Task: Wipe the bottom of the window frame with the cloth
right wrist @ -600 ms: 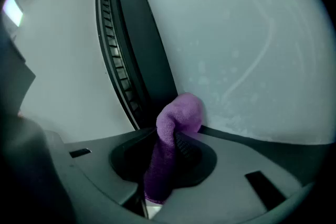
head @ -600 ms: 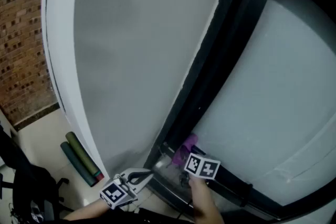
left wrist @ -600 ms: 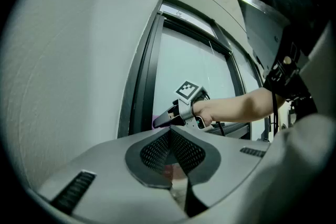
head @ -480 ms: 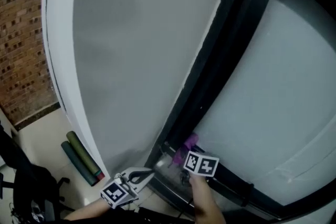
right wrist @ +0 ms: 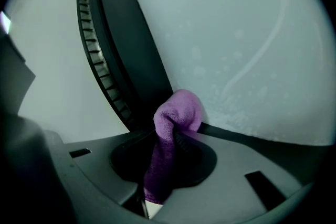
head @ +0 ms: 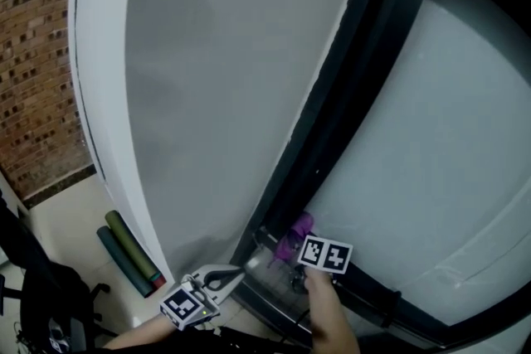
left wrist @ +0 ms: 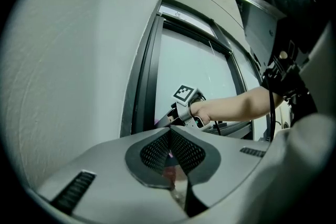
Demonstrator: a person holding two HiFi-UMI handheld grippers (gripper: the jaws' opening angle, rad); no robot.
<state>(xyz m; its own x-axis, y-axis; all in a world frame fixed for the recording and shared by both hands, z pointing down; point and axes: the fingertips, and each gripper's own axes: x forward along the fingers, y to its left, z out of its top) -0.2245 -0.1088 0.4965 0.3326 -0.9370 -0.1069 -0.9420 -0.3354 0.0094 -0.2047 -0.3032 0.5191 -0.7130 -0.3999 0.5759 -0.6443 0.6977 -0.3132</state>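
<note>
A purple cloth [right wrist: 177, 112] is pinched in my right gripper [right wrist: 170, 136], which is shut on it. The bunched end of the cloth presses into the bottom corner where the dark upright frame [right wrist: 126, 60] meets the bottom frame strip [right wrist: 247, 136] under the frosted glass [right wrist: 252, 50]. In the head view the cloth [head: 297, 231] shows just ahead of the right gripper's marker cube [head: 325, 254], on the bottom frame [head: 365, 290]. My left gripper [head: 236, 272] hovers left of that corner, shut on nothing. The left gripper view shows its shut jaws and the right gripper [left wrist: 185, 106] beyond.
A white wall panel [head: 216, 79] runs left of the frame, with a brick wall [head: 33, 54] further left. Two rolled mats [head: 129, 251] lie on the floor by the panel. A dark chair or bag [head: 41, 303] sits at the bottom left.
The right gripper with the cloth has shifted slightly to the right and up along the bottom frame. The left gripper has barely moved.
</note>
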